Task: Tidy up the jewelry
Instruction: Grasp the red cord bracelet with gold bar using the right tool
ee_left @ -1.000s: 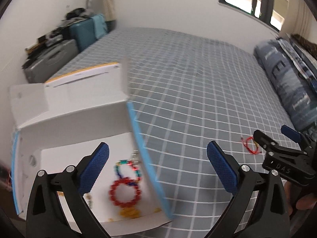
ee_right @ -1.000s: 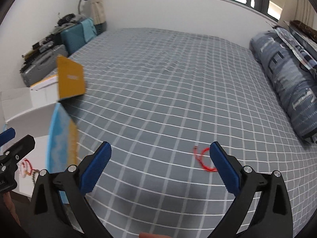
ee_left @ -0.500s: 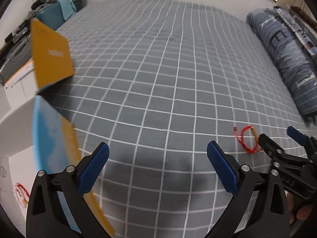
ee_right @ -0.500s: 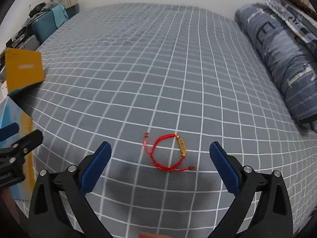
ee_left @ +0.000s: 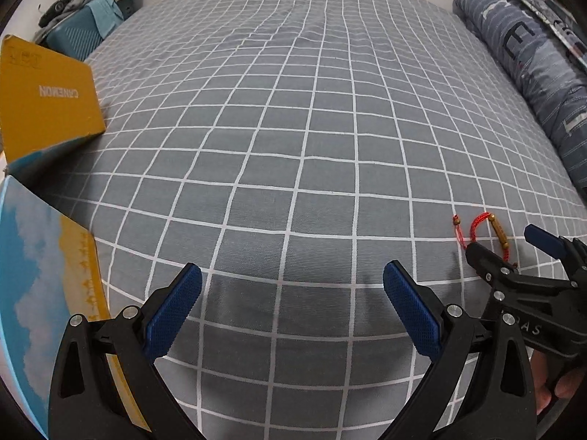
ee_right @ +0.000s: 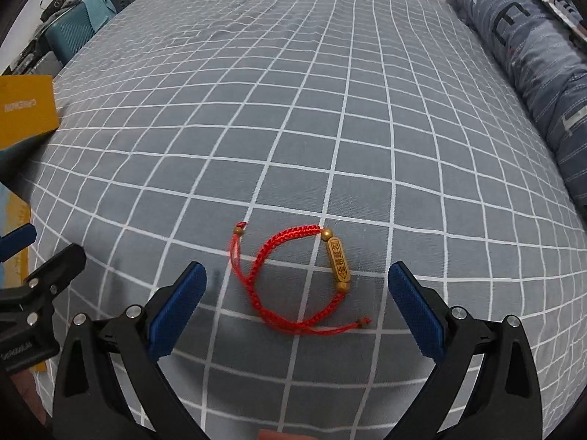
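Grey checked bedsheet (ee_right: 330, 128) carries the red braided cord bracelet (ee_right: 293, 286) between your wide-open, empty right gripper's (ee_right: 296, 308) blue fingertips.

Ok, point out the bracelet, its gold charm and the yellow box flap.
bracelet (ee_right: 293, 286), right wrist view, red braided cord.
gold charm (ee_right: 338, 264), right wrist view, middle of the bar.
yellow box flap (ee_left: 47, 102), left wrist view, printed face.

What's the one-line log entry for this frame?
phase: approach | right hand-held gripper: open, straddling red bracelet on bedsheet | left hand-held gripper: open, empty
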`<state>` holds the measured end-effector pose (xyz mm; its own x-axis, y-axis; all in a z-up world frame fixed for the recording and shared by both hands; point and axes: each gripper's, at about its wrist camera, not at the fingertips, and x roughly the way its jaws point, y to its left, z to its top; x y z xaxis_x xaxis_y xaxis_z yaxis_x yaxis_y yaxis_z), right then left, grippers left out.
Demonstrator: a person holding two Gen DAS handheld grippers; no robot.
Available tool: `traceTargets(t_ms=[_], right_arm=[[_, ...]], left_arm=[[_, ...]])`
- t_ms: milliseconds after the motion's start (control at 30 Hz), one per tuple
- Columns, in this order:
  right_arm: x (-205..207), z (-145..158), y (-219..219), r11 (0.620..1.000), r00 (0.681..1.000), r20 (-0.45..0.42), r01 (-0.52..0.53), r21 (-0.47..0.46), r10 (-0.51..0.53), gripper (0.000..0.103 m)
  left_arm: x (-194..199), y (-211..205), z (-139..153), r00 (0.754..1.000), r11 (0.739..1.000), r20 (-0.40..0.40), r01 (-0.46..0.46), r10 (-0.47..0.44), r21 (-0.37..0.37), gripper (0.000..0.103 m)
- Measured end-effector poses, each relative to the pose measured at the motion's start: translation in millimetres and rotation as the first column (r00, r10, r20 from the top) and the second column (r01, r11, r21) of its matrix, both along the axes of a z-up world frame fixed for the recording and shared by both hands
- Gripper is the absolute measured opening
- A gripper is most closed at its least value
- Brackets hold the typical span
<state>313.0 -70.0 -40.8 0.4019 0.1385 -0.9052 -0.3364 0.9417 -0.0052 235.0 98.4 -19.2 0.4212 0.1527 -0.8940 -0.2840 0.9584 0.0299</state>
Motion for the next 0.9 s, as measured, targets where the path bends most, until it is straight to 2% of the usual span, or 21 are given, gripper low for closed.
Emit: traceTargets(t_ms=[200, 267, 333, 467, 533, 767, 900], right_arm=[[5.2, -6.9, 0.2, 1.000, 1.000, -0.017, 0.002, -0.006, -0.002, 0.095], [6.8, -9.0, 0.7, 1.000, 1.000, -0.021, 0.002, -0.013, -0.003, 0.090], [8.9, -13.4, 0.9, 1.000, 0.999, -0.040, -0.002, -0.009, 0.002, 0.080], [10.9, -14.2, 2.2, 1.000, 0.999, -0.037, 0.000, -0.007, 0.000, 0.069], [10.1, -13.6, 2.4, 1.000, 0.999, -0.036, 0.002, -0.003, -0.002, 0.059], [6.5, -12.2, 1.1, 1.000, 0.999, -0.035, 0.009, -0.002, -0.009, 0.034], [4.8, -10.3, 4.0, 1.000, 1.000, -0.029, 0.007, -0.012, -0.007, 0.016]], left_arm=[[1.3, 6.0, -4.8, 1.000, 1.000, -0.012, -0.008, 0.008, -0.007, 0.097], [0.2, 7.2, -5.1, 1.000, 1.000, -0.011, -0.012, 0.012, -0.012, 0.097], [0.8, 8.4, -5.1, 1.000, 1.000, -0.010, -0.013, 0.013, -0.014, 0.097], [0.2, 11.6, -4.7, 1.000, 1.000, -0.008, -0.014, 0.014, -0.020, 0.097], [0.0, 12.4, -4.7, 1.000, 1.000, -0.007, -0.015, 0.015, -0.022, 0.097], [-0.2, 12.1, -5.3, 1.000, 0.999, -0.008, -0.021, 0.021, -0.024, 0.097], [-1.1, 12.7, -5.3, 1.000, 0.999, -0.006, -0.025, 0.025, -0.026, 0.097]])
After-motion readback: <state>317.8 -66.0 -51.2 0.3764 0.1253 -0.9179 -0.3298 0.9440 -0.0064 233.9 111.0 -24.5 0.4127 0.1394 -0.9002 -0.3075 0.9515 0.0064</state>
